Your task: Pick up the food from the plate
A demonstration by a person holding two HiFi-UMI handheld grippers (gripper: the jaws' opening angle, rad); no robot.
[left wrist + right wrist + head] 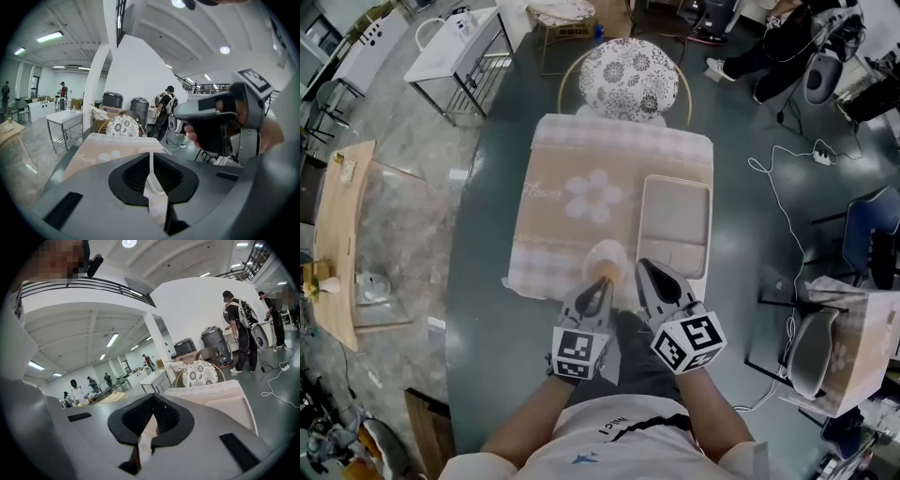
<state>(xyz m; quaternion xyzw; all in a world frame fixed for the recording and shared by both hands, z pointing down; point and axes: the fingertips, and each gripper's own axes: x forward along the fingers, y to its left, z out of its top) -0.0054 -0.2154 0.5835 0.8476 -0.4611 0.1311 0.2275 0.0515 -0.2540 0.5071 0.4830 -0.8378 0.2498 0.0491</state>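
- Where the beige tablecloth [548,234] lies under the head view, a cursive word [542,192] beside its flower print looks like "Flower". Print on the person's shirt [609,427] is too small to read.
- Each gripper's cube carries black-and-white square markers and no letters.
- The food [606,273], a small orange piece, lies at the near edge of the pale plate [605,249], right at the tip of the left gripper [601,284]. Contact cannot be told.
- The left gripper view alone shows that gripper's jaws closed together, with a whitish sliver along the seam and nothing orange between them.
- The right gripper [649,269], beside a pale tray [675,220], has its tips meeting in its own view and holds nothing.
- The gripper views take in ceiling lights [129,243] and standing people [241,329]; the head view shows the table from above.
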